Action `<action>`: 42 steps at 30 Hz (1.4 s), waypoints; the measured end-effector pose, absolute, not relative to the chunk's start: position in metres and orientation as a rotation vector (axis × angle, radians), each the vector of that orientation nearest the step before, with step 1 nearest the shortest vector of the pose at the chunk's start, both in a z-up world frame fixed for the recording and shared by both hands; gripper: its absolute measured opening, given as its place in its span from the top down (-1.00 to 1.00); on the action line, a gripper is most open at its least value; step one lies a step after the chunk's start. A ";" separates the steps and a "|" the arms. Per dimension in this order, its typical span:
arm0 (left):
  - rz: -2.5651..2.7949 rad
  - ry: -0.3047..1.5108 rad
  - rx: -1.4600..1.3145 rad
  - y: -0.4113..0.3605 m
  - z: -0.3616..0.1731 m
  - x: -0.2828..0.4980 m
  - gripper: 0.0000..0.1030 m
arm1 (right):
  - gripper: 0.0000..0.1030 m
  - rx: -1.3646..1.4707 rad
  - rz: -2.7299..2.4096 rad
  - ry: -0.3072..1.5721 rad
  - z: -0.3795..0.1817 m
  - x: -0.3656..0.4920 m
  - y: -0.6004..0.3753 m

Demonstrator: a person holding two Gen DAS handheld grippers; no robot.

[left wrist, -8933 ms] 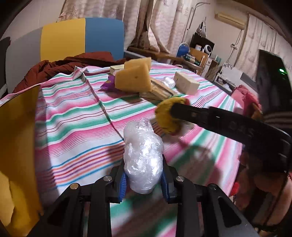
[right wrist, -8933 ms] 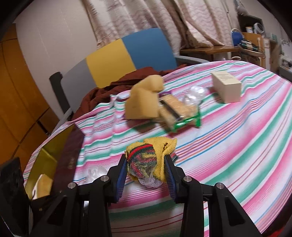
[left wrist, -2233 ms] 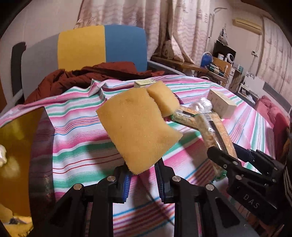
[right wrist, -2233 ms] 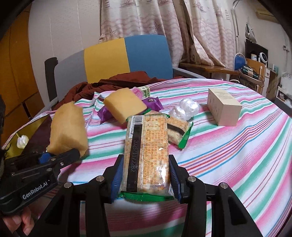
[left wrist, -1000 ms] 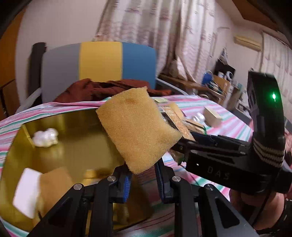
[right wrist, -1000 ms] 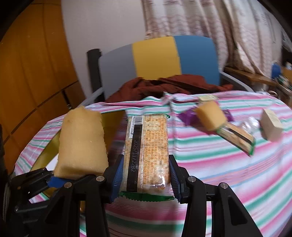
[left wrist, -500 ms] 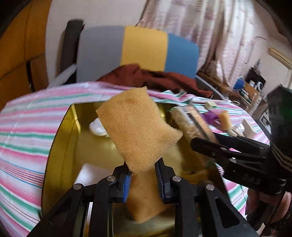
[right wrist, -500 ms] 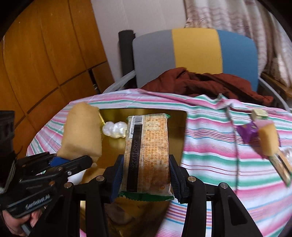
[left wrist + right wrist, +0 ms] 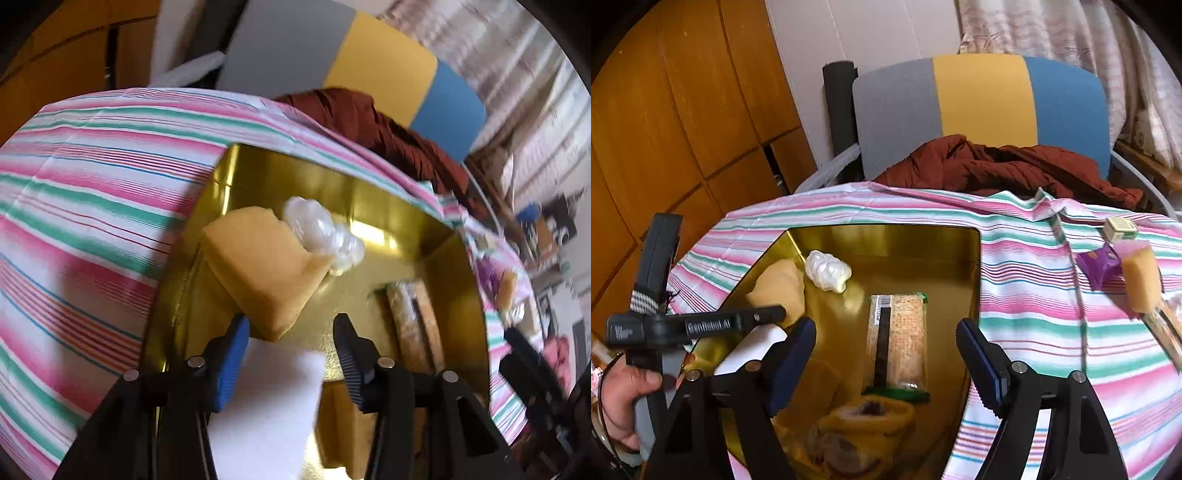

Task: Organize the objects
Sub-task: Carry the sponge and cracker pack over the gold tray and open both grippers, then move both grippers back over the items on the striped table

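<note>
Over the gold tray [image 9: 975, 258], both jaws have just been opening: the left gripper [image 9: 291, 354] lets its sponge [image 9: 262, 273] drop, the right gripper [image 9: 886, 362] stands wide above the freed cracker pack [image 9: 897, 339]. Best withdraw straight up. Only the right view shows another sponge [image 9: 1141, 280] waiting on the table [image 9: 1034, 314].

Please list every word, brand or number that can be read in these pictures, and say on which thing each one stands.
"GenRobot.AI": on the left tongs, along the arm.
Cracker pack: barcode and print on the black strip, too blurred to read.
Purple packet: yellow mark, too small to read.
Small pale box: print unreadable.
</note>
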State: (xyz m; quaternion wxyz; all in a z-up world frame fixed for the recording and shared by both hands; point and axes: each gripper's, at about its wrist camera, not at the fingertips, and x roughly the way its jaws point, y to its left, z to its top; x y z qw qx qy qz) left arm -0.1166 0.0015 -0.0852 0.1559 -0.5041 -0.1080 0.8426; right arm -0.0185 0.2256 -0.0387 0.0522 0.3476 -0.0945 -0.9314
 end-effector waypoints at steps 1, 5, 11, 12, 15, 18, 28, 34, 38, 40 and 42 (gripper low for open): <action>2.423 -0.336 -1.428 0.000 -0.082 -0.115 0.05 | -0.56 1.047 -2.838 -0.297 -0.038 -0.014 0.227; 2.527 -0.383 -1.369 -0.009 -0.069 -0.103 0.03 | -0.57 1.021 -2.862 -0.345 -0.035 -0.003 0.237; 2.547 -0.472 -1.329 -0.013 -0.059 -0.086 0.03 | -0.58 0.995 -2.899 -0.417 -0.032 0.012 0.258; 2.538 -0.477 -1.328 -0.011 -0.059 -0.084 0.03 | -0.58 0.995 -2.904 -0.425 -0.032 0.014 0.260; 2.504 -0.478 -1.319 -0.002 -0.057 -0.074 0.02 | -0.58 1.001 -2.914 -0.452 -0.033 0.017 0.269; 2.491 -0.433 -1.295 0.012 -0.051 -0.065 0.02 | -0.58 1.002 -2.923 -0.475 -0.033 0.022 0.275; 2.296 -0.300 -1.197 0.067 -0.037 -0.033 0.02 | -0.58 1.018 -2.951 -0.514 -0.039 0.038 0.295; 2.207 -0.143 -1.146 0.113 -0.030 -0.009 0.02 | -0.58 1.030 -2.983 -0.556 -0.044 0.049 0.317; 2.115 -0.080 -1.128 0.142 -0.031 0.005 -0.02 | -0.58 1.054 -3.004 -0.596 -0.052 0.058 0.336; 2.065 -0.057 -1.131 0.156 -0.034 0.011 -0.08 | -0.58 1.069 -3.013 -0.616 -0.057 0.062 0.346; 2.025 -0.022 -1.138 0.170 -0.036 0.019 -0.10 | -0.58 1.080 -3.021 -0.634 -0.061 0.067 0.356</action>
